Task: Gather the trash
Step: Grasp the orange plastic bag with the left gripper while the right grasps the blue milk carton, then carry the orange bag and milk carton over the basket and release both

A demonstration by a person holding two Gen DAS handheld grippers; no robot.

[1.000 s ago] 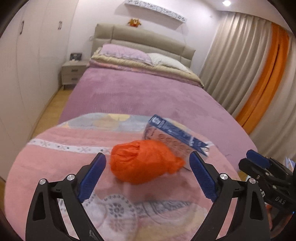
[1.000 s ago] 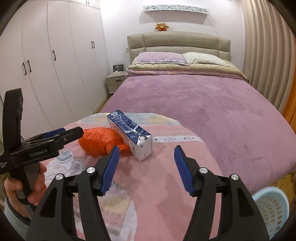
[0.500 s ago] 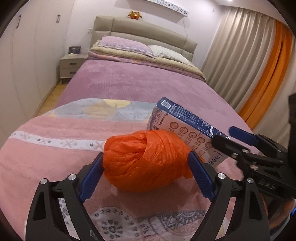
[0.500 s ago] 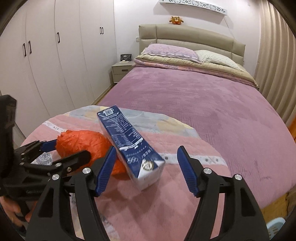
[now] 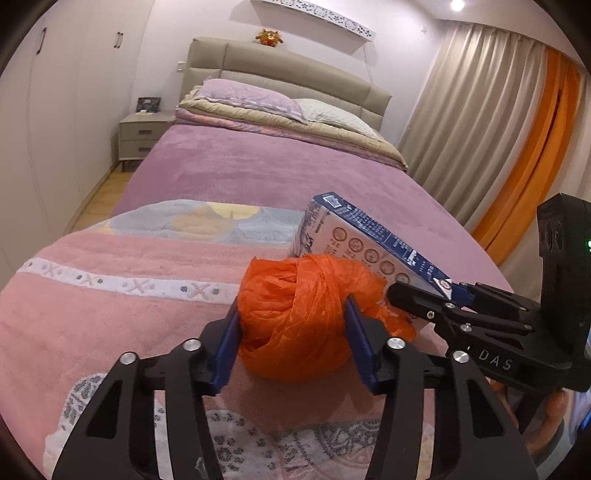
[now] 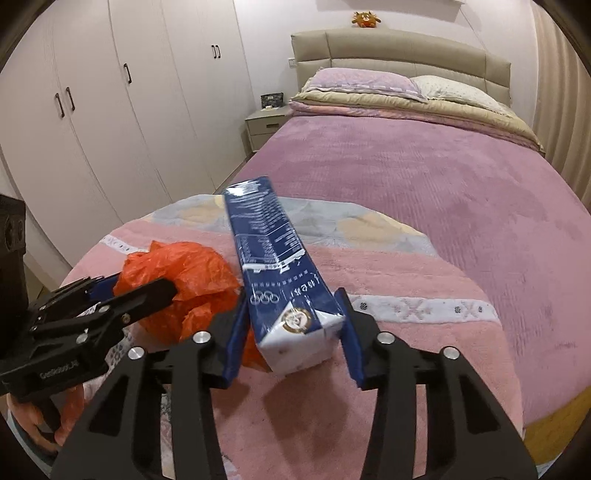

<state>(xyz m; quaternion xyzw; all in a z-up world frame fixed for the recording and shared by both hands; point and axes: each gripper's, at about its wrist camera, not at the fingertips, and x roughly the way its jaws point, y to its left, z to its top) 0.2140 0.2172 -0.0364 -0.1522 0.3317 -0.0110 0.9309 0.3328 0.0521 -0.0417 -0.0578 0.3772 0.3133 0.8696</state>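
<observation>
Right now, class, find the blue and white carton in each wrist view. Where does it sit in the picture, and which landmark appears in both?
Left wrist view: the carton lies right of centre, behind the orange bag clamped in the left gripper.
Right wrist view: the carton runs down the centre, its near end between the right gripper fingers.
Shared landmark: the orange plush toy on the headboard.

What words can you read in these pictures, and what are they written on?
"DAS": on the right gripper body, seen from the left wrist.
A small label on the left gripper body: too blurred to read.
Print on the blue carton, beside five rings and a round seal: too small to read.
Orange bag: no text.
</observation>
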